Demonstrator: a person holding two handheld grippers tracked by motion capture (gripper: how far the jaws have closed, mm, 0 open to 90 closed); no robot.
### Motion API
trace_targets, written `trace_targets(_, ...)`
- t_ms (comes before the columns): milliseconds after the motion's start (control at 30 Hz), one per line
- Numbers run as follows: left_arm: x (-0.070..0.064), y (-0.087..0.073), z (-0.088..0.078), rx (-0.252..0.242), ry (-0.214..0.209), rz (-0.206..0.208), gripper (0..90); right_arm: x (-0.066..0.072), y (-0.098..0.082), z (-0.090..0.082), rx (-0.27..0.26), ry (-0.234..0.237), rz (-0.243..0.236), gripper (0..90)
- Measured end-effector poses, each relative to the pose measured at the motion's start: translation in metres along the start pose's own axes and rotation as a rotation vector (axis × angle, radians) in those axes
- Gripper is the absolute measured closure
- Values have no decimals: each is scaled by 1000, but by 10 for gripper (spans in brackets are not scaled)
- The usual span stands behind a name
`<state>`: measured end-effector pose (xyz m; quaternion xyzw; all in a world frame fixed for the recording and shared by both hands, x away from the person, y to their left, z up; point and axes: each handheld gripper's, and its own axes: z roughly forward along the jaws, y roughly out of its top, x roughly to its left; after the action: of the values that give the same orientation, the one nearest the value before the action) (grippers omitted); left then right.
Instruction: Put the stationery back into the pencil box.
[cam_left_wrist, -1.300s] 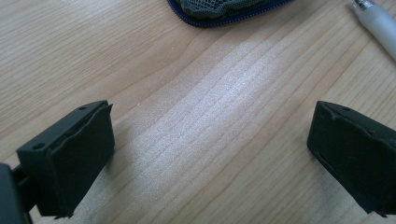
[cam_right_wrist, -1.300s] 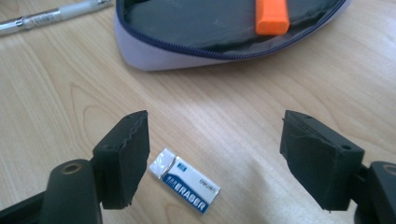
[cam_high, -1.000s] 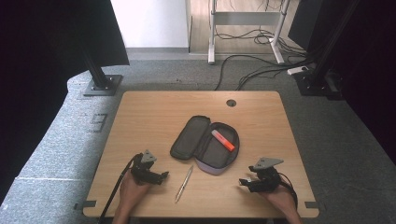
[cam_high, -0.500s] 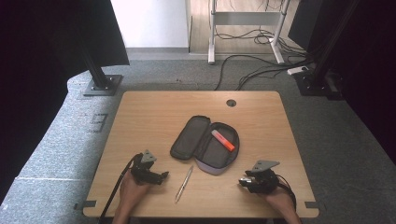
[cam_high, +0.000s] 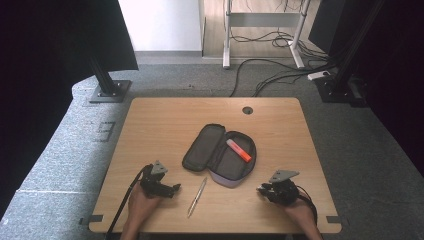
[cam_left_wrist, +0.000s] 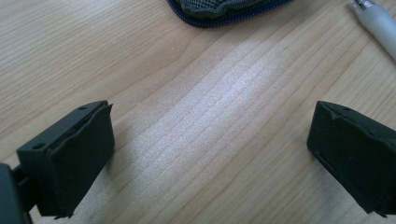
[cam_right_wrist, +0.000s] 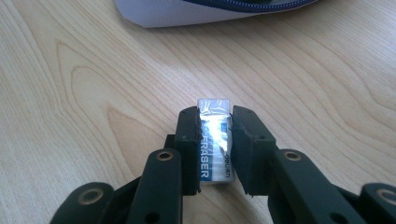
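Grey carpet surrounds a pale wooden counter (cam_high: 165, 120) with a round cable hole near its far edge.

Container: an unzipped pencil case (cam_high: 220, 155) lies open ahead of and between the two tools, its two halves spread flat. One half holds an orange-red highlighter (cam_high: 239, 150), lying at a slant; the other half, lined with dark mesh, shows no contents that can be made out.

Right tool (cam_right_wrist: 215, 140): jaws have just been closing and now press on both sides of a wrapped white eraser (cam_right_wrist: 215, 140), which sits on the counter. The eraser's far end sticks out beyond the jaw tips, short of the case's pale wall.

Left tool (cam_left_wrist: 205, 158): jaws stand wide apart over bare wood, nothing between them. A silver pen (cam_high: 197, 196) lies on the counter just to this tool's right, between the two tools.

Limits of view: the eraser's print is partly covered by the jaws. In the left gripper view the pen and case edge are cut off by the frame. In the high view the eraser is too small to make out.
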<state>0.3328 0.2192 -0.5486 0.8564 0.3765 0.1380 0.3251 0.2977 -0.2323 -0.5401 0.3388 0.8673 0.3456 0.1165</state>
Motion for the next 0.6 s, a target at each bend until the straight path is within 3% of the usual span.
trace_targets(600, 0, 0, 0, 0, 0, 0, 6, -3, 9, -15, -41, -15, 1, 721)
